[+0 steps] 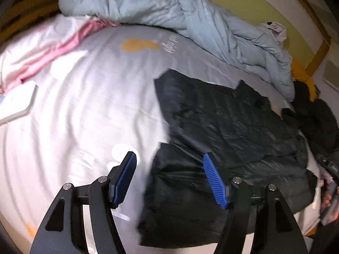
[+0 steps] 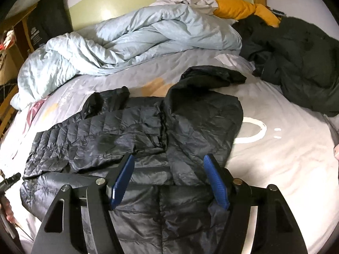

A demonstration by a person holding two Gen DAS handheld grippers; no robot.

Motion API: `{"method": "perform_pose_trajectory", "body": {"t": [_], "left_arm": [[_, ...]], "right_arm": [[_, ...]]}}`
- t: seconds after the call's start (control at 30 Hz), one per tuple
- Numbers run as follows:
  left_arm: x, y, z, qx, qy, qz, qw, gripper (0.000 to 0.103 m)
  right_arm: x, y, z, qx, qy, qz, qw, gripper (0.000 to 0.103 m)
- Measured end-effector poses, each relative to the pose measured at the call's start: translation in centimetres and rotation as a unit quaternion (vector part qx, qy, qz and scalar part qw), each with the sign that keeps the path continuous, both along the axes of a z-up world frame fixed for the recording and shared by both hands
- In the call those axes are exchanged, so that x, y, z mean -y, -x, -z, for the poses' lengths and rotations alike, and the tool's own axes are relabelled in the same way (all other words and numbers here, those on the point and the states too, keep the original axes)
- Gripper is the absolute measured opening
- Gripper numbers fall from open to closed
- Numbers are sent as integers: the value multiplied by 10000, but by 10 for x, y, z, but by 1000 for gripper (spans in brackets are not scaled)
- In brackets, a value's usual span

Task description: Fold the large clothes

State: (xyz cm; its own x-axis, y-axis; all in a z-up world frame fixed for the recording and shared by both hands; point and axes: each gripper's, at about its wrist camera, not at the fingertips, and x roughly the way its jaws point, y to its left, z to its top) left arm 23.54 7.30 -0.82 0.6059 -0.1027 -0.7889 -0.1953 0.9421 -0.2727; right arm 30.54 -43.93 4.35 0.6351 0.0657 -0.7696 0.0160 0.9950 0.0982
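A black quilted puffer jacket [image 2: 148, 131] lies spread on the grey bed sheet [image 2: 275, 158], with both sleeves folded in across its body. It also shows in the left wrist view [image 1: 222, 127], on the right half. My right gripper [image 2: 169, 163] is open and empty, hovering just above the jacket's lower middle. My left gripper [image 1: 169, 163] is open and empty above the jacket's left edge, where it meets the sheet [image 1: 84, 110]. The other gripper's tip shows at the far right of the left wrist view [image 1: 330, 190].
A crumpled pale blue duvet [image 2: 131, 42] lies along the back of the bed. A dark green coat [image 2: 300, 63] and a yellow garment [image 2: 239, 8] lie at the back right. A pink and white pillow [image 1: 42, 50] lies at the left.
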Motion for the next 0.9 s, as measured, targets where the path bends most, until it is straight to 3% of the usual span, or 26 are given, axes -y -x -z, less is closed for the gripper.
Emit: {"method": "perform_pose_trajectory", "body": {"t": [0.07, 0.1, 0.2, 0.23, 0.3, 0.43, 0.53, 0.6, 0.7, 0.77, 0.9], "left_arm": [[-3, -5, 6, -42, 134, 40, 9999, 62], [-3, -8, 11, -119, 223, 105, 9996, 56], [2, -17, 29, -409, 414, 305, 9978, 31], [5, -19, 32, -441, 420, 321, 9976, 19], [9, -15, 30, -313, 491, 473, 9972, 7], [25, 12, -9, 555, 388, 1023, 9924, 5], [36, 50, -42, 1461, 451, 1458, 9774, 5], [46, 74, -58, 2080, 193, 1647, 9640, 5], [51, 89, -67, 2547, -113, 1587, 9538, 5], [44, 84, -66, 2482, -38, 1320, 9597, 5], [19, 45, -28, 1481, -46, 475, 9878, 5]], "right_arm": [[-4, 3, -2, 60, 132, -48, 9999, 70], [-7, 5, -3, 91, 198, -79, 9997, 70], [-10, 7, -4, 126, 236, -114, 9996, 70], [-10, 7, -4, 116, 216, -106, 9996, 70], [-8, 6, -2, 83, 172, -76, 9998, 70], [0, 5, -2, 60, 95, 37, 9999, 70], [6, 7, -4, 112, 3, 144, 9998, 70], [9, 7, -6, 138, -60, 196, 9997, 70], [9, 6, -5, 118, -162, 202, 9996, 70], [7, 5, -4, 99, -167, 181, 9996, 70], [-1, 7, -2, 115, 44, 147, 9998, 70]]}}
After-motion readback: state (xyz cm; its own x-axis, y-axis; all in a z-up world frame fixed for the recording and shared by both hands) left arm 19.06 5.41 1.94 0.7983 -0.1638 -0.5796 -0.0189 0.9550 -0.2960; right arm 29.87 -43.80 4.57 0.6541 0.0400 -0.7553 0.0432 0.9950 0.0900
